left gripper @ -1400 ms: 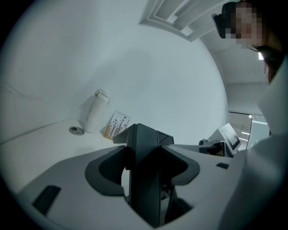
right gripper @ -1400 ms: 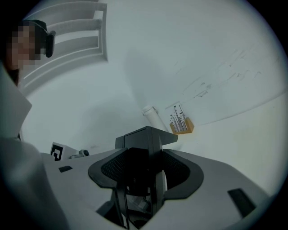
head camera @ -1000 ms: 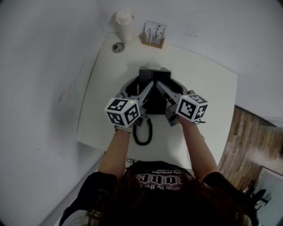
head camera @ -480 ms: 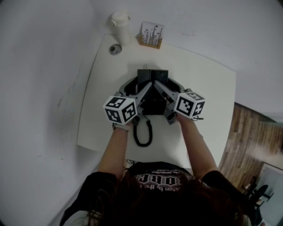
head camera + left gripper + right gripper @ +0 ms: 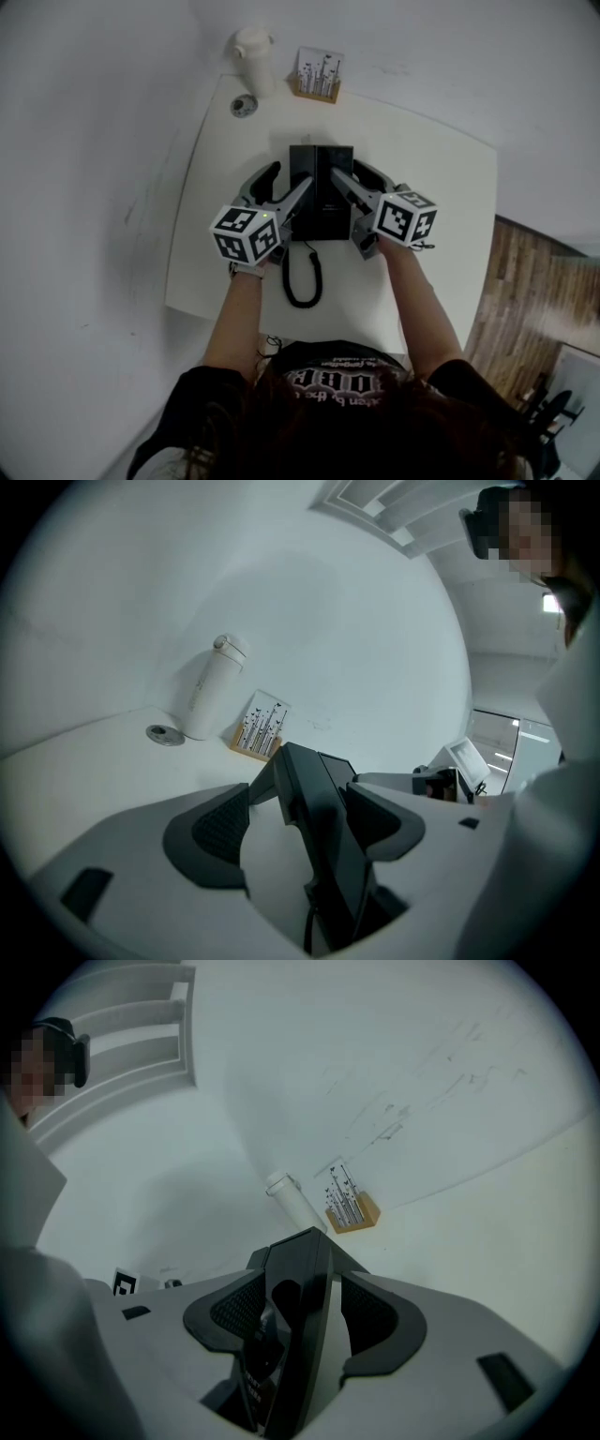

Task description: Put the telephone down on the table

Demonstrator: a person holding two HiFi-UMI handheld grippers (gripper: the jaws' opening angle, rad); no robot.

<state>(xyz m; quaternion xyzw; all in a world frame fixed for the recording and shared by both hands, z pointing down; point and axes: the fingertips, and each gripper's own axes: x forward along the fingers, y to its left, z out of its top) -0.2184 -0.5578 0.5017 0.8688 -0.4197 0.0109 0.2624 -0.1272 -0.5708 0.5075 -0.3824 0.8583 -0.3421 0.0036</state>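
The black telephone (image 5: 321, 187) lies on the white table (image 5: 427, 187), its coiled cord (image 5: 302, 279) trailing toward the person. My left gripper (image 5: 292, 175) straddles its left edge. Its jaws are opening. In the left gripper view the telephone (image 5: 323, 855) stands between the pads, with bare table showing beside the left pad (image 5: 217, 829). My right gripper (image 5: 349, 171) is at the right edge. In the right gripper view the telephone (image 5: 298, 1321) fills the space between both pads, and the right gripper (image 5: 305, 1314) looks closed on it.
A white bottle (image 5: 260, 52), a small round metal disc (image 5: 244, 105) and a wooden card stand (image 5: 319, 75) sit at the table's far left corner. Wooden floor (image 5: 525, 300) lies off the right edge. White walls run along the left and far sides.
The telephone has come down to lie flat on the table. My left gripper's jaws have spread wider and its outer jaw now stands off the telephone. The right gripper has barely moved.
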